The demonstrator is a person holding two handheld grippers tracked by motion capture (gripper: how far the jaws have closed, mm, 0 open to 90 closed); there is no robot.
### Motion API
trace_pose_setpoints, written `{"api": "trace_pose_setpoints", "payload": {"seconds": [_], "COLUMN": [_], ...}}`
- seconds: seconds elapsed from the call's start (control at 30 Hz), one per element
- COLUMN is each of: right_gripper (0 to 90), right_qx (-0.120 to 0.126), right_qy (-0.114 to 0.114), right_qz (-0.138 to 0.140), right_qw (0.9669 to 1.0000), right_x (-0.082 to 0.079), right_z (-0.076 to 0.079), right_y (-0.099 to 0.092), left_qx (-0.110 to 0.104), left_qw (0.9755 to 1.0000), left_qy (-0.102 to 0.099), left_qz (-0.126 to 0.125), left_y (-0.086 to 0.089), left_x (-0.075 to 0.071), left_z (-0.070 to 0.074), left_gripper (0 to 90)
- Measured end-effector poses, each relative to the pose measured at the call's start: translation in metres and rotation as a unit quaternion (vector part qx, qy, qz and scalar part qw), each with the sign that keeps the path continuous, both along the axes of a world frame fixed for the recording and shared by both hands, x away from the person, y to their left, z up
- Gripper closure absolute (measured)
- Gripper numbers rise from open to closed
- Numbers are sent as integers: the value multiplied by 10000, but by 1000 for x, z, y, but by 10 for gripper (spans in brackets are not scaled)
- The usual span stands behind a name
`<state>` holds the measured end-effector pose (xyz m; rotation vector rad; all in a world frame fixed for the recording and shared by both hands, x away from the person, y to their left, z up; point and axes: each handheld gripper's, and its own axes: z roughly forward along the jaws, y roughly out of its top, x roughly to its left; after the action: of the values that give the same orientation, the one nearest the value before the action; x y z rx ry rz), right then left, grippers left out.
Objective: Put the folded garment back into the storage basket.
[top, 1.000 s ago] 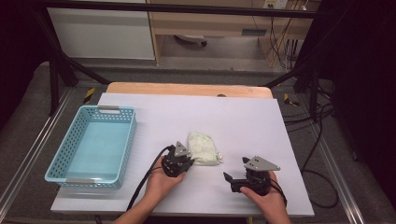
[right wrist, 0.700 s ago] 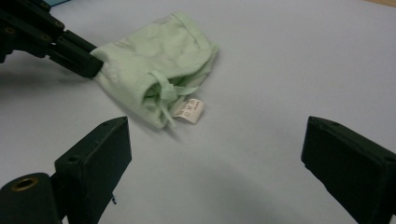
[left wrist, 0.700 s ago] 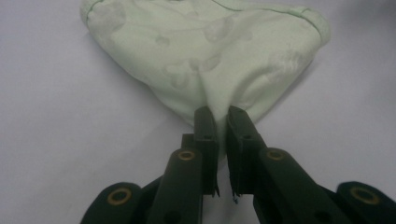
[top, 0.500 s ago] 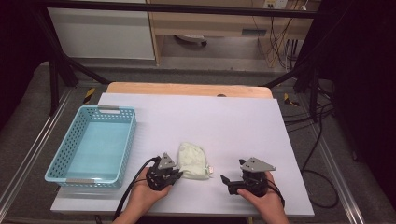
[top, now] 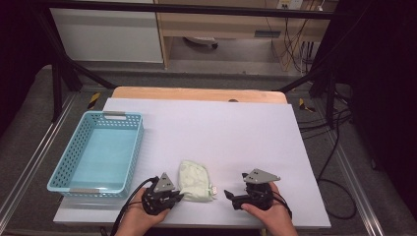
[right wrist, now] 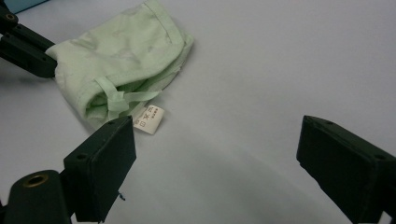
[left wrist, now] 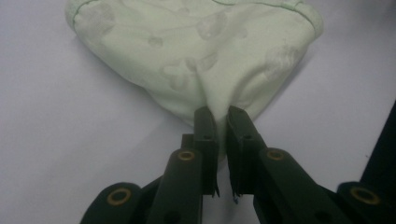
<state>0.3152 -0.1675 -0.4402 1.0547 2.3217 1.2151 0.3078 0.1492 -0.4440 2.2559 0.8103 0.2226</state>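
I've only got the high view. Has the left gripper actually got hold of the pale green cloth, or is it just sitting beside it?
Observer: It has hold. In the left gripper view, the left gripper is shut on a pinched fold at the edge of the cloth.
Operator: Is anything between the right gripper's fingers?
Observer: No. The right gripper is open over bare table, with the cloth off to one side.
Operator: What's on the cloth's end nearest that gripper?
Observer: A small white label sticks out there, close to one of the fingers.
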Motion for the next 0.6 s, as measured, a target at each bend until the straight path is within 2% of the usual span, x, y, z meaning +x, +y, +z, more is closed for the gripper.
{"api": "trace_pose_setpoints", "payload": {"seconds": [0.1, 0.2, 0.27, 0.33, 0.4, 0.6], "right_gripper": [158, 209, 257, 294, 343, 435], "right_qx": [-47, -109, -147, -175, -194, -326], "right_qy": [32, 100, 157, 190, 243, 289], "right_qz": [174, 374, 500, 640, 741, 993], "right_qw": [9998, 9992, 9985, 9976, 9968, 9941], "right_x": [-4, -7, -9, -10, -10, -11], "right_z": [0, -2, -4, -6, -7, -12], "right_y": [9, 20, 28, 35, 42, 60], "left_qx": [-77, -179, -312, -390, -459, -614], "left_qw": [10000, 9997, 9991, 9981, 9968, 9942], "left_qy": [-29, -134, -239, -434, -574, -593], "left_qz": [27, 127, 132, 183, 319, 655], "left_y": [5, 6, 7, 7, 8, 12], "left_x": [-7, -12, -14, -13, -11, -7], "left_z": [1, 4, 9, 14, 16, 14], "left_gripper": [767, 603, 584, 543, 522, 502]}}
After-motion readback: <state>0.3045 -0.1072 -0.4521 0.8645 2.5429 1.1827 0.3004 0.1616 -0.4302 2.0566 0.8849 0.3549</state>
